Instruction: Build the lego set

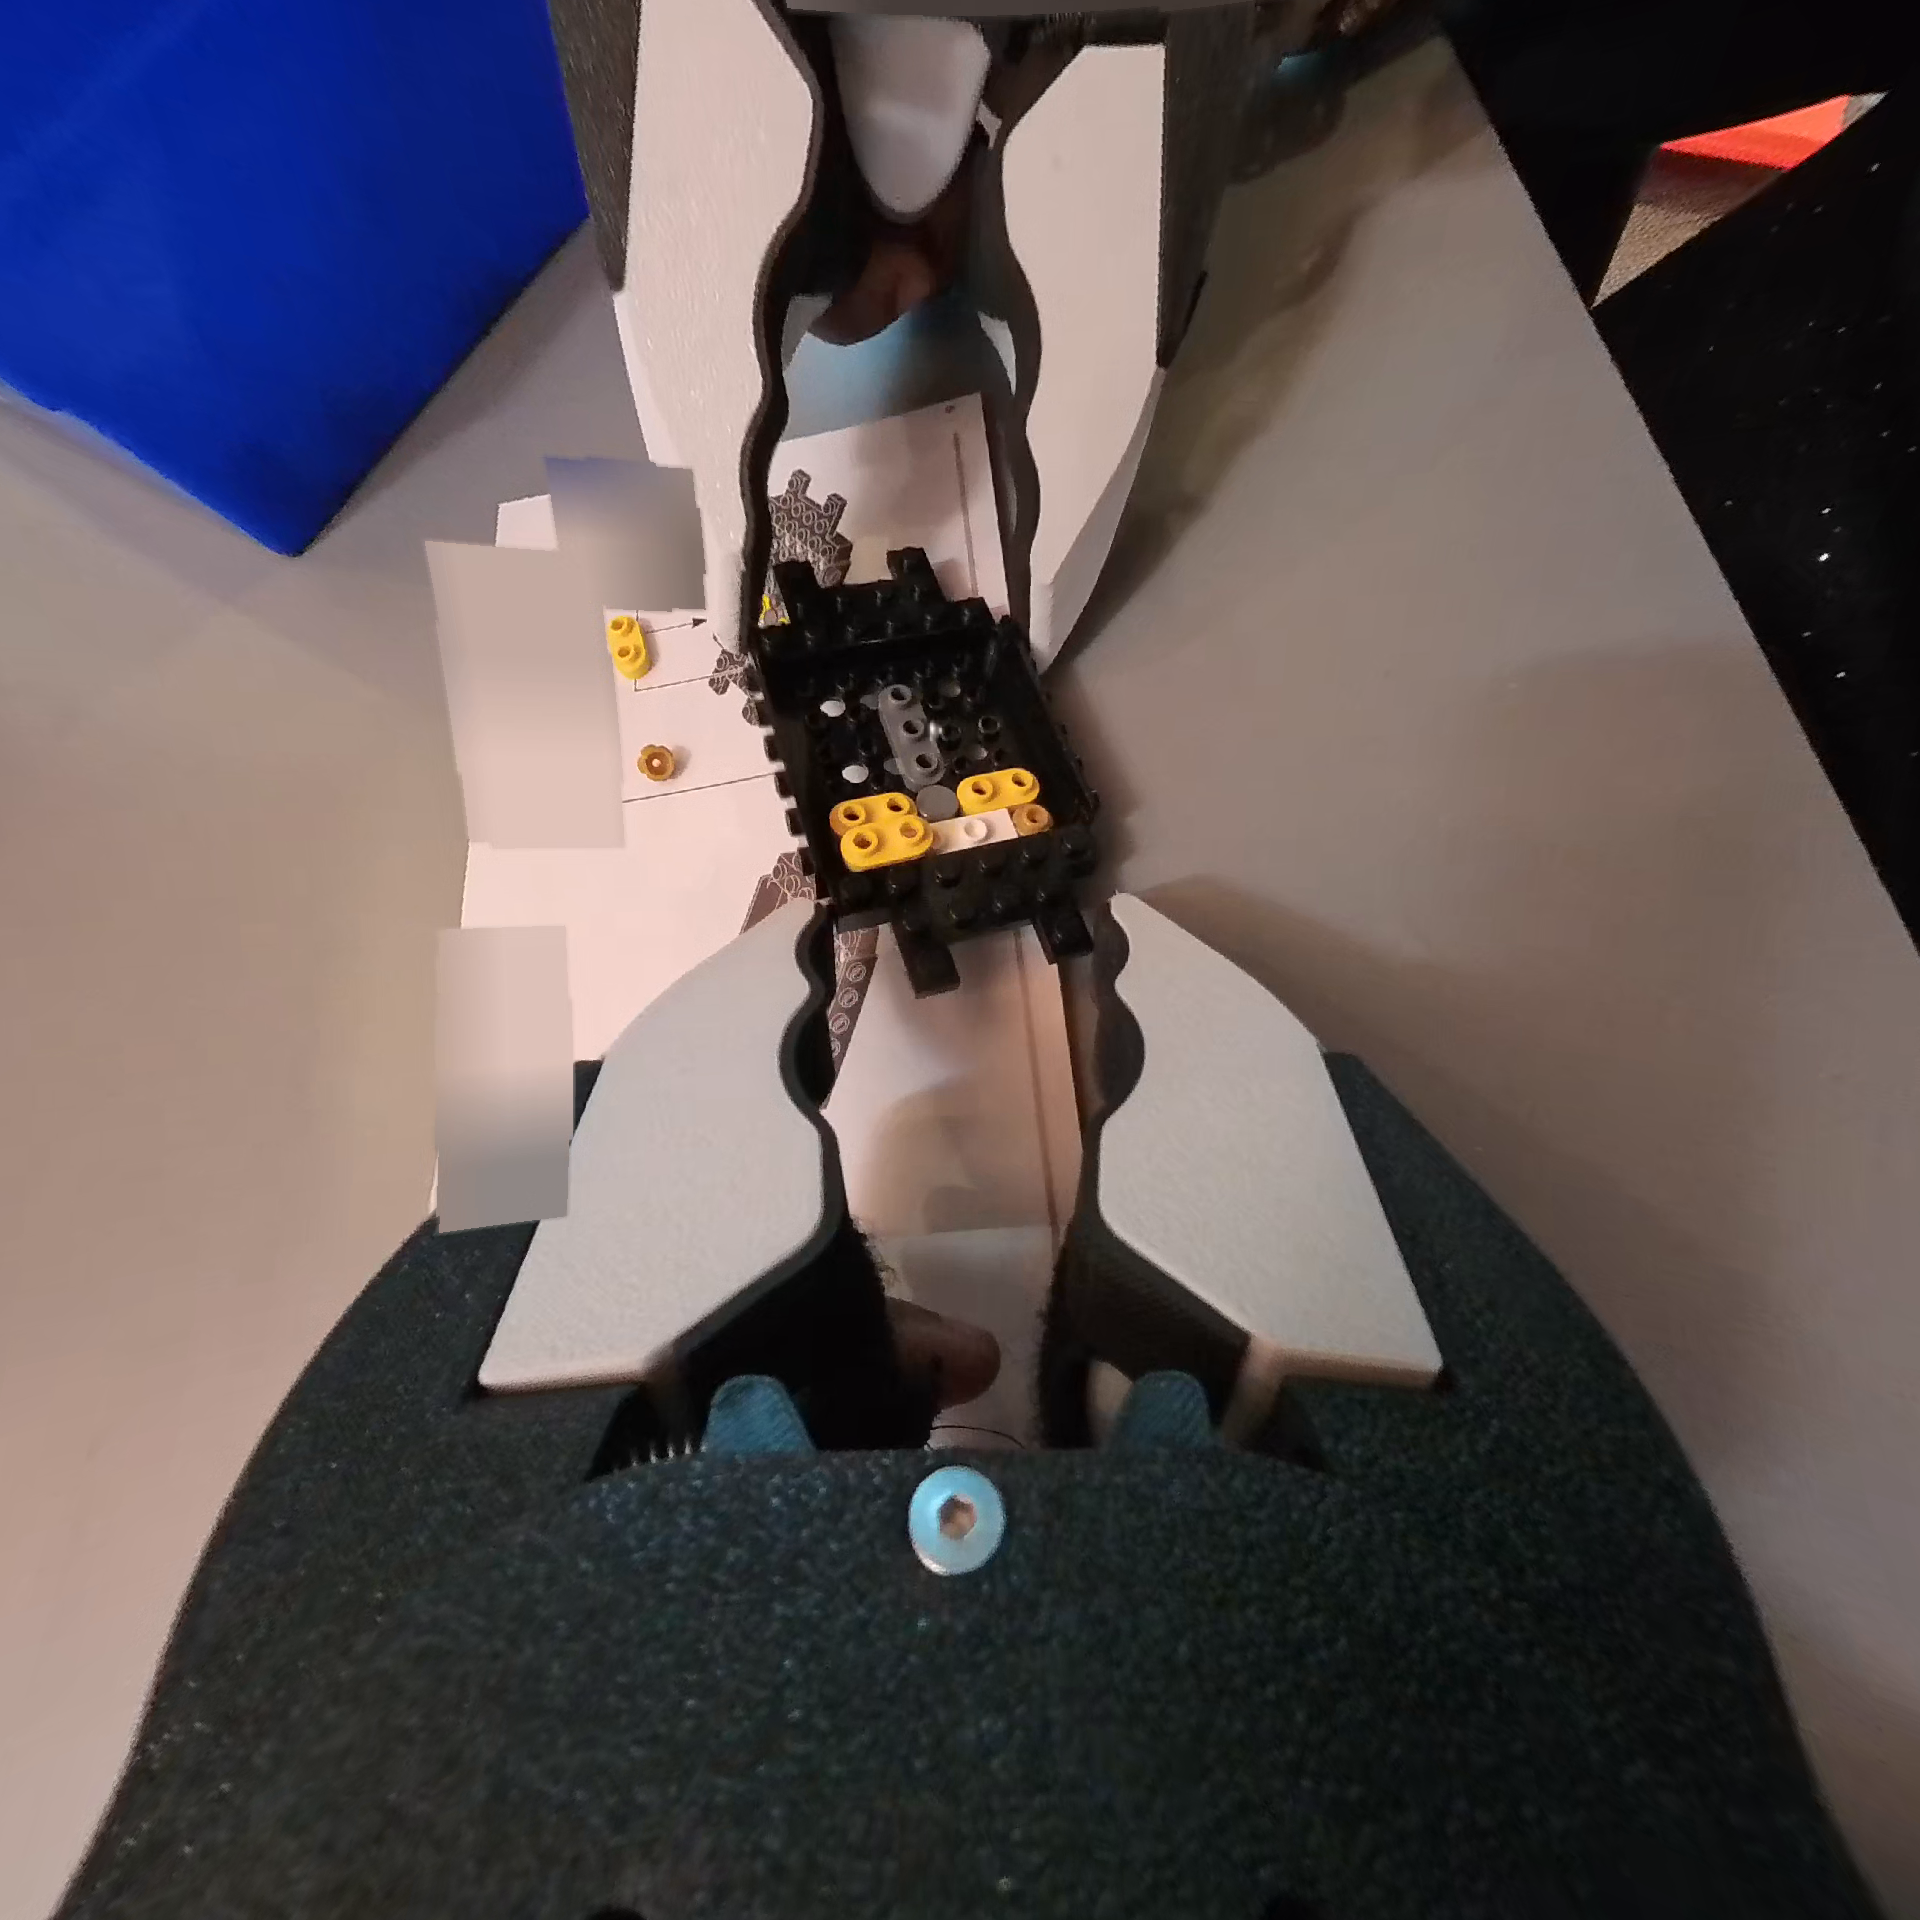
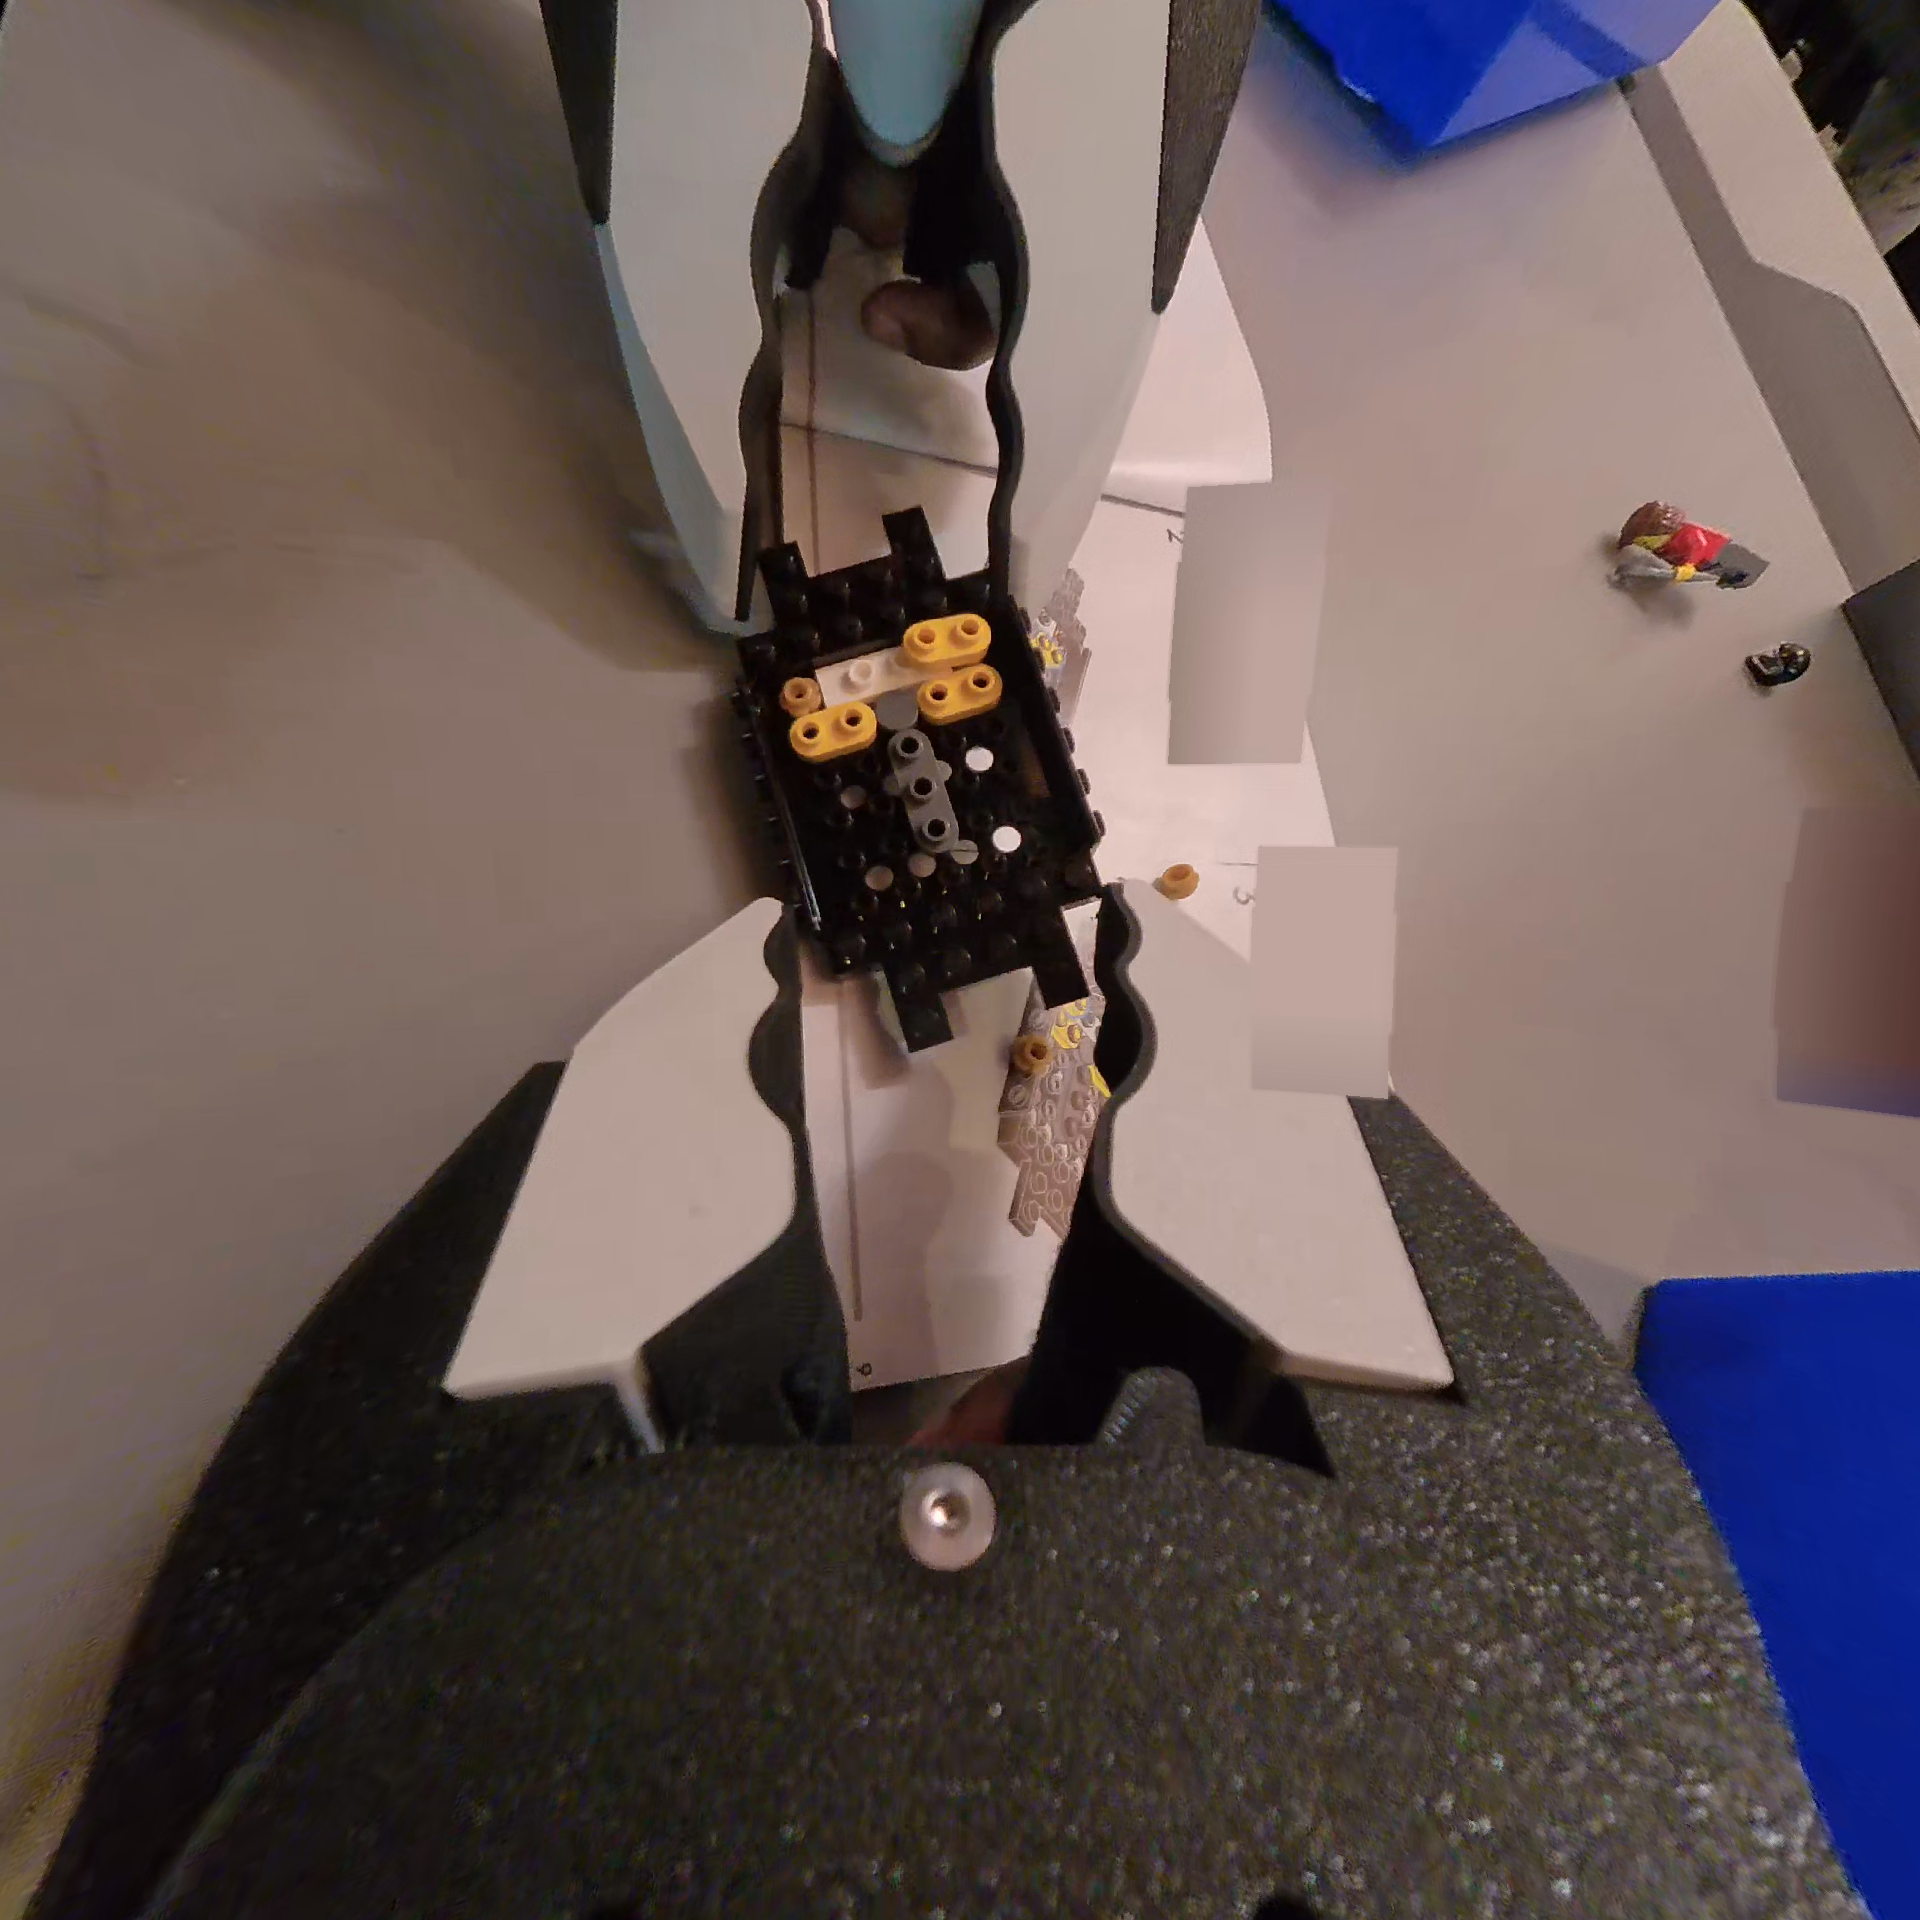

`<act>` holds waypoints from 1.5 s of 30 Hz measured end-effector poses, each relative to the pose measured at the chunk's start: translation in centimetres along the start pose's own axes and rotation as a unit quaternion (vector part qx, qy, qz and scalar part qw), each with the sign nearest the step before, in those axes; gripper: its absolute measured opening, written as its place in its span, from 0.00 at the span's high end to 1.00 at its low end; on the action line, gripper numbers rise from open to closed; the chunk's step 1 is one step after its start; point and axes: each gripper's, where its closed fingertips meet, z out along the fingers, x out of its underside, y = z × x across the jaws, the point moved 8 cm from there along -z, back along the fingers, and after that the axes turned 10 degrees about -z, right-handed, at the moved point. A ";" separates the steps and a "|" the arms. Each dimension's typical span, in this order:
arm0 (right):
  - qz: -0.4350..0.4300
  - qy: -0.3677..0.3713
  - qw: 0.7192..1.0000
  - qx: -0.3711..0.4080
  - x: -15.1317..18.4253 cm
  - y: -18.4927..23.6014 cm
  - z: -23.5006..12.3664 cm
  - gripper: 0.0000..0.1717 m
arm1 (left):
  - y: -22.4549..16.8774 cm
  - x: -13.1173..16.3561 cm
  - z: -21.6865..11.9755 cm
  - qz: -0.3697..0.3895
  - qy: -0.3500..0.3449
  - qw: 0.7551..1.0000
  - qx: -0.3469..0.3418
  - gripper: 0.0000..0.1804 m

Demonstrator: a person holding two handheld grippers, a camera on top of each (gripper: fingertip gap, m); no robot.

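Note:
A black brick chassis (image 1: 940,888) lies on an instruction sheet (image 1: 686,904). It has raised walls and holds yellow rounded plates (image 1: 878,831), a grey plate (image 1: 912,732), a white plate (image 1: 977,831) and a gold round stud (image 1: 1031,819). My left gripper (image 1: 961,925) closes on its near end, both pads against the sides. My right gripper (image 1: 883,603) faces it and clamps the far end. In the right wrist view my right gripper (image 2: 951,909) grips the chassis (image 2: 935,935) at its near end, with the left gripper (image 2: 873,592) at the opposite end.
A loose yellow plate (image 1: 627,644) and gold studs (image 1: 655,764) (image 2: 1177,881) (image 2: 1031,1052) lie on the sheet (image 2: 935,1195). Blue bins (image 1: 260,260) (image 2: 1787,1558) stand at the sides. A minifigure (image 2: 1673,551) and a small black piece (image 2: 1779,663) lie on the white table (image 2: 312,727). My right fingertips sit around 6 cm from my left ones. The minifigure (image 2: 1673,551) is about 25 cm from both grippers' fingertips.

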 end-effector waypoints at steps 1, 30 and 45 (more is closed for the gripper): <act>0.001 0.000 1.000 0.000 0.0 0.0 0.0 0.68 | 0.0 0.0 0.0 0.001 0.002 1.000 -0.001 0.74; 0.170 0.079 0.978 -0.091 -0.7 0.3 -0.4 0.68 | -0.6 0.0 0.3 -0.007 0.015 1.000 0.024 0.76; 0.181 0.082 0.975 -0.095 -0.6 0.3 -0.3 0.68 | -0.5 -0.2 0.3 -0.031 0.005 0.999 0.035 0.68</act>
